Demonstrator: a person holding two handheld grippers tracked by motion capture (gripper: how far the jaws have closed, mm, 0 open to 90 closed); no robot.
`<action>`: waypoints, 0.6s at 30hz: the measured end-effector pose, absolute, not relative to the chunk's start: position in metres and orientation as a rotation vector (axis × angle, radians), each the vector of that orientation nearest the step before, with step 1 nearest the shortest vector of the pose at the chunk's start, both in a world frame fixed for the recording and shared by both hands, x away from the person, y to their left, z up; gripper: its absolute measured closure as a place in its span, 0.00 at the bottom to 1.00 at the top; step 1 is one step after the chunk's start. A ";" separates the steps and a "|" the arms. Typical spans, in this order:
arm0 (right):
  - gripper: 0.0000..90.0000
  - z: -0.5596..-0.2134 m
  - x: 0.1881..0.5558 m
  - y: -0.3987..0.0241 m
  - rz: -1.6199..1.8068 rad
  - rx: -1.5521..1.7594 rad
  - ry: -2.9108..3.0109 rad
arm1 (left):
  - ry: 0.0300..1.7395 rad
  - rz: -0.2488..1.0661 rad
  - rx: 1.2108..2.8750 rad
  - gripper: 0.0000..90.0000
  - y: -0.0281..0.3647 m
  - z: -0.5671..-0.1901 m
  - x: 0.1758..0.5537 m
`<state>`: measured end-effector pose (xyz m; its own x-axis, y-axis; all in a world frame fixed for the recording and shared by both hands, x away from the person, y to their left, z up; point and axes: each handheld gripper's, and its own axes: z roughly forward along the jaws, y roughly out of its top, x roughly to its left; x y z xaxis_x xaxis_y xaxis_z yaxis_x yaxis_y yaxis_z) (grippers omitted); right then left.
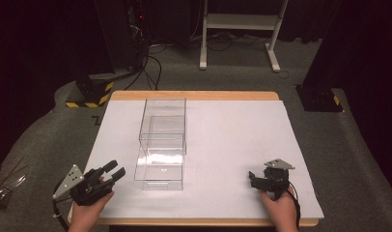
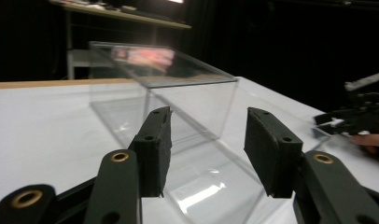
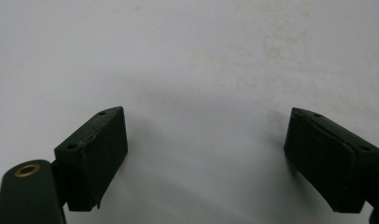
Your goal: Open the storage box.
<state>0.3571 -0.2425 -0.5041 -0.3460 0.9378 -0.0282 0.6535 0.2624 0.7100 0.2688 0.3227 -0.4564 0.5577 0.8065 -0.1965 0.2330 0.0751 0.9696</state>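
Our left tongs (image 1: 116, 171) sit spread, holding nothing, with the clear plastic box (image 1: 162, 143) just to their right on the counter (image 1: 232, 140); well beyond it, our right tongs (image 1: 252, 180) gape wide over bare white surface.

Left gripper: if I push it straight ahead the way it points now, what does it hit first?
Most likely the clear box. The left gripper is open and its jaws frame the box's near end, low down over the white tabletop. How much gap remains is hard to judge.
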 end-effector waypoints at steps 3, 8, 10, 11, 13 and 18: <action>0.15 -0.504 0.357 -0.242 0.848 1.439 2.091 | 0.995 0.603 1.484 0.54 0.328 -0.460 0.271; 0.15 -0.504 0.357 -0.243 0.848 1.439 2.091 | 1.112 0.682 1.525 0.53 0.338 -0.471 0.279; 0.15 -0.504 0.357 -0.242 0.848 1.440 2.091 | 1.146 0.728 1.561 0.51 0.340 -0.476 0.282; 0.15 -0.504 0.357 -0.242 0.848 1.439 2.091 | 1.158 0.757 1.585 0.49 0.340 -0.478 0.283; 0.15 -0.504 0.357 -0.242 0.848 1.440 2.091 | 1.194 0.801 1.641 0.48 0.342 -0.484 0.287; 0.15 -0.504 0.357 -0.242 0.848 1.441 2.091 | 1.293 0.824 1.713 0.44 0.343 -0.493 0.295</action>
